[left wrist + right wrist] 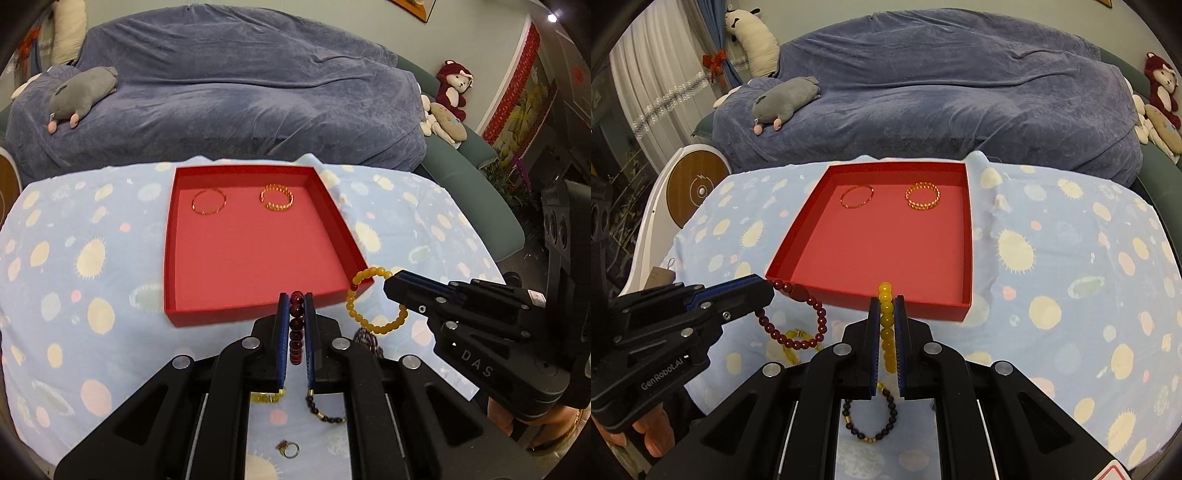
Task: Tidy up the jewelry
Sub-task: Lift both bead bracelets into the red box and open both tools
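Note:
An open red tray (354,243) (967,236) lies on the spotted blue cloth, with a thin gold bangle (208,202) (857,196) and a gold chain bracelet (277,197) (922,196) inside near its far wall. My left gripper (296,299) (768,286) is shut on a dark red bead bracelet (296,328) (798,321), lifted above the cloth just before the tray's near wall. My right gripper (885,301) (388,282) is shut on a yellow bead bracelet (886,325) (373,302), hanging by the tray's near right corner.
On the cloth below the grippers lie a dark bead bracelet with gold spacers (871,424) (325,411), a yellow piece (267,398) (792,349) and a small ring (288,448). A blue-covered sofa (240,92) with plush toys stands behind the table.

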Tool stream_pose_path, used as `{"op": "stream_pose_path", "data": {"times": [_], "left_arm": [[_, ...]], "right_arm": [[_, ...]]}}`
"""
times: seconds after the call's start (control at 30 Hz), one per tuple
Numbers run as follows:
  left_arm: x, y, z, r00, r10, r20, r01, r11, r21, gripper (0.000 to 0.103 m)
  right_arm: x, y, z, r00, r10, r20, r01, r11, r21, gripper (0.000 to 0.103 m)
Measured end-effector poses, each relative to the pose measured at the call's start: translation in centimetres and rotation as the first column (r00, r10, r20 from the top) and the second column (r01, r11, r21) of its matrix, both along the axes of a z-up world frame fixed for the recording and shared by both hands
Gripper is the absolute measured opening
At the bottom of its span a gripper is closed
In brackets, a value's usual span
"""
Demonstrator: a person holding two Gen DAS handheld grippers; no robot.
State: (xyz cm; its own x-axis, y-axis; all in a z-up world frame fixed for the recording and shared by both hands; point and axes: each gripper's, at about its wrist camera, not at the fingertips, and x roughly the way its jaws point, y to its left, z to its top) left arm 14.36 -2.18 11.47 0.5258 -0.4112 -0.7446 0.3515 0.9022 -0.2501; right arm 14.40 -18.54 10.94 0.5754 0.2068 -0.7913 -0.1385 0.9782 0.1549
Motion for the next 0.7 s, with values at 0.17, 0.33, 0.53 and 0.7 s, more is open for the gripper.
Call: {"op": "stream_pose_path", "data": {"times": [0.17,0.33,0.53,0.7], "left_arm": [[5.2,-0.3,1.7,0.999,-0.006,0.038,0.007,1.0,-0.026,0.007],[10.4,-0.8,0.7,0.999,-0.014,0.039,0.015,1.0,-0.026,0.007],[15.2,-1.0,-4.2,0.999,0.0,-0.046,-0.001,1.0,-0.016,0.007],[16.7,-0.6,-7.9,0.997,0.016,-0.082,-0.012,0.999,0.039,0.008]], "right_arm": [[5.3,0.0,1.1,1.0,0.024,0.01,-0.025,0.999,0.033,0.007],[10.8,0.2,0.3,1.0,0.022,0.004,-0.022,0.998,0.066,0.007],[15.5,0.7,-4.2,0.997,0.021,-0.071,-0.014,0.996,0.093,0.007],[17.5,0.7,-8.1,0.99,0.016,-0.14,-0.006,0.997,0.071,0.007]]}}
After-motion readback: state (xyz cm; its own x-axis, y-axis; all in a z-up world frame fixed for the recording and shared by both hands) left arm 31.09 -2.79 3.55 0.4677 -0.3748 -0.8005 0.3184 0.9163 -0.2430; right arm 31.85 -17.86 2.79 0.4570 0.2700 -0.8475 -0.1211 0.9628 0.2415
